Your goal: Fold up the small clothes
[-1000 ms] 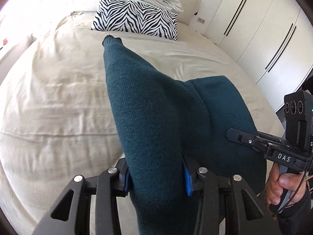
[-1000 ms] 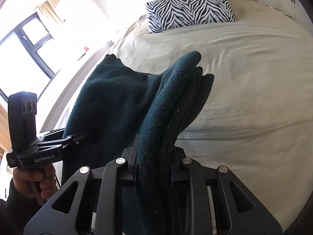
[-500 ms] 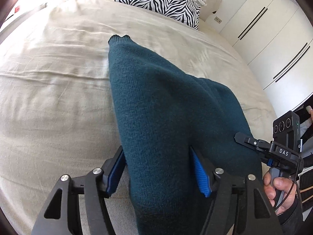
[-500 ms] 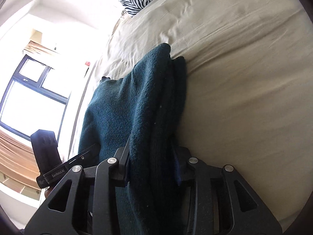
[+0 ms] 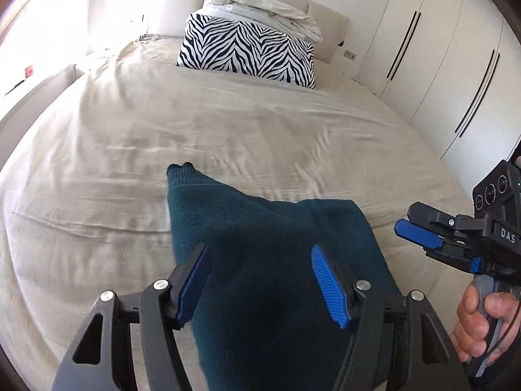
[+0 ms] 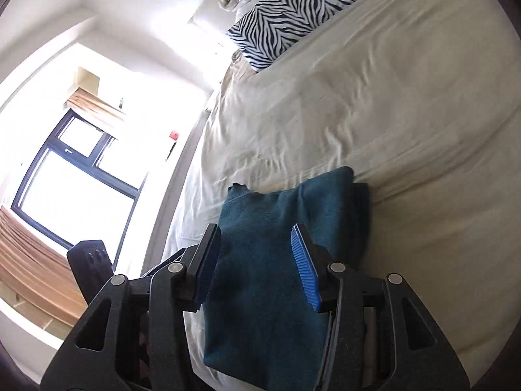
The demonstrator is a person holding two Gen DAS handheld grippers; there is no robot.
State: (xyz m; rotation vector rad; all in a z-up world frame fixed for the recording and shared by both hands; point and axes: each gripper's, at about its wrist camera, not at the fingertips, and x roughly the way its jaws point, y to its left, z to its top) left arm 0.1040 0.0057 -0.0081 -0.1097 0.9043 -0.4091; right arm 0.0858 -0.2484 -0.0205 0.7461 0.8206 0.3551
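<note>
Near edge of bed: dark teal knit garment [image 5: 270, 260] lies folded in a thick bundle on the beige bedspread [image 5: 162, 130], close to the foot-side edge.
Left gripper [image 5: 263, 283]: fingers spread wide, blue pads either side of the knit without pinching it; holding nothing.
Garment, left side: ribbed cuff or hem corner [image 5: 179, 171] pokes out past the bundle toward the pillow end; a loose single layer, the easiest place to take hold.
Garment, handling (judged): soft, limp, light; thick fuzzy knit should grip well on ribbed pads and not slip. Layers may slide apart if only the top one is caught; pinch through the whole stack or at a folded edge.
Garment, right side: stacked fold edges [image 6: 355, 195] visible in the right wrist view; rounded, bulky.
Right gripper [image 6: 257, 257]: fingers also wide, straddling the garment from above; empty.
Open room: broad bare bedspread ahead and to both sides; zebra pillow [image 5: 247, 52] well apart at the headboard.
Edges: bed edge is close behind the bundle; a backward tug could drag it off. Wardrobe doors [image 5: 439, 65] far right, out of the way.
</note>
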